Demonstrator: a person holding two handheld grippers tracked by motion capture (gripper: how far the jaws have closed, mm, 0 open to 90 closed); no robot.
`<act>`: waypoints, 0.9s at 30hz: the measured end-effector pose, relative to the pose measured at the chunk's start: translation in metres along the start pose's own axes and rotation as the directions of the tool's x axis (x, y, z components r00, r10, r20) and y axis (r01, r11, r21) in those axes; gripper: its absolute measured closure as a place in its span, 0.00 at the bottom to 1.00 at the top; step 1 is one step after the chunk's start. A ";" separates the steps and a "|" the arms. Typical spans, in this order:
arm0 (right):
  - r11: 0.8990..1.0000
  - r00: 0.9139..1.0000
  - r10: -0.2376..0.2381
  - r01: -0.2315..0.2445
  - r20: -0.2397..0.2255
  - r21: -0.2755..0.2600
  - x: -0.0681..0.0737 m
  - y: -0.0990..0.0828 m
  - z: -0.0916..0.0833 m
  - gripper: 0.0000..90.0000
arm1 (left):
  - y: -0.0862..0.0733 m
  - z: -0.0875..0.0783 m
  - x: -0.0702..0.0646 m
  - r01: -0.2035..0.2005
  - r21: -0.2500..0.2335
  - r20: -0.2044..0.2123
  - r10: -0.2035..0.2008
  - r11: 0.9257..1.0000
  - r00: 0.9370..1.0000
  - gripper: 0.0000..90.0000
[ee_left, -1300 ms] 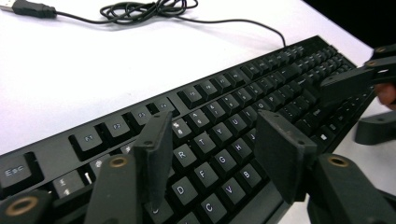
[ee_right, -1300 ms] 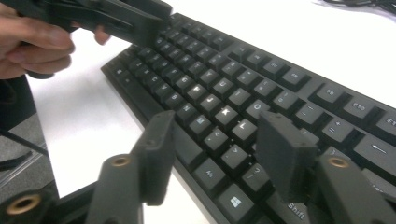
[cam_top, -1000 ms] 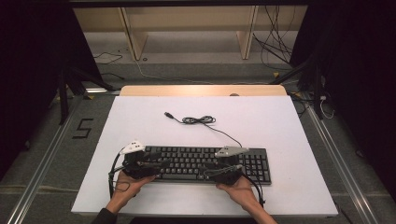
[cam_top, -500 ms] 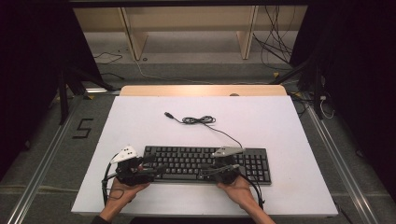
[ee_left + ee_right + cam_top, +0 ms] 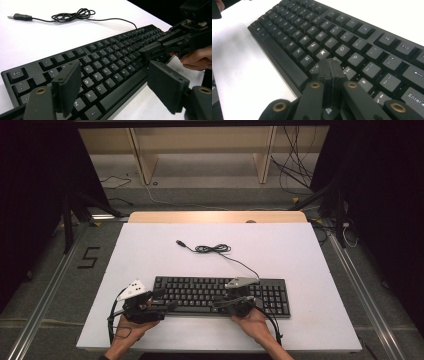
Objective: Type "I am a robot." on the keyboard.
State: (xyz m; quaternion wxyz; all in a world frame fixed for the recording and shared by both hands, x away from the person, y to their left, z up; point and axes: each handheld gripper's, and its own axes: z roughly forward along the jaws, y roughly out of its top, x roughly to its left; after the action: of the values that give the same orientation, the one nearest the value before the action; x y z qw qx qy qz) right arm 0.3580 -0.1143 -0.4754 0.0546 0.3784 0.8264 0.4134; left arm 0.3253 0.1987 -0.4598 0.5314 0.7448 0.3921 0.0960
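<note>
A black keyboard (image 5: 220,292) (image 5: 100,57) (image 5: 324,30) lies near the front of the white table (image 5: 300,255). Its thin black cable (image 5: 212,249) (image 5: 72,15) is coiled behind it and ends in a USB plug. My left gripper (image 5: 166,302) (image 5: 113,70) is at the keyboard's front left corner. Its jaws have just been opening and stand wide on either side of the front edge, with neither pad pressing on it. My right gripper (image 5: 218,304) (image 5: 329,62) is shut, with nothing between its jaws. Its tip hovers just over the keys near the K and comma keys.
The table's near edge (image 5: 220,350) runs just below both hands. A wooden strip (image 5: 217,216) borders the far edge, with wooden shelving (image 5: 200,150) and loose floor cables (image 5: 300,175) beyond. White tabletop lies bare behind and beside the keyboard.
My left gripper has drawn back a little from the keyboard's left end toward the near edge. The right gripper has stayed over the keys.
</note>
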 end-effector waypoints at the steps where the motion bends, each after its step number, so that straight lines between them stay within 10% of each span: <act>1: 1.000 1.000 0.000 0.000 0.001 0.001 0.000 0.000 0.000 1.00 | 0.000 0.000 0.000 -0.003 0.001 0.000 0.003 1.000 1.000 0.30; 27: 1.000 0.999 -0.018 0.018 0.031 0.022 0.005 -0.003 0.007 1.00 | -0.004 -0.004 -0.002 0.011 -0.007 -0.002 -0.011 1.000 1.000 0.27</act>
State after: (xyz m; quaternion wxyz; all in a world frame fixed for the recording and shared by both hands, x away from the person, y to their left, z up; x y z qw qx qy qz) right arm 0.3555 -0.1080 -0.4815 0.0672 0.3780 0.8333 0.3978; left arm 0.3198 0.2009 -0.4607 0.5342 0.7405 0.3964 0.0954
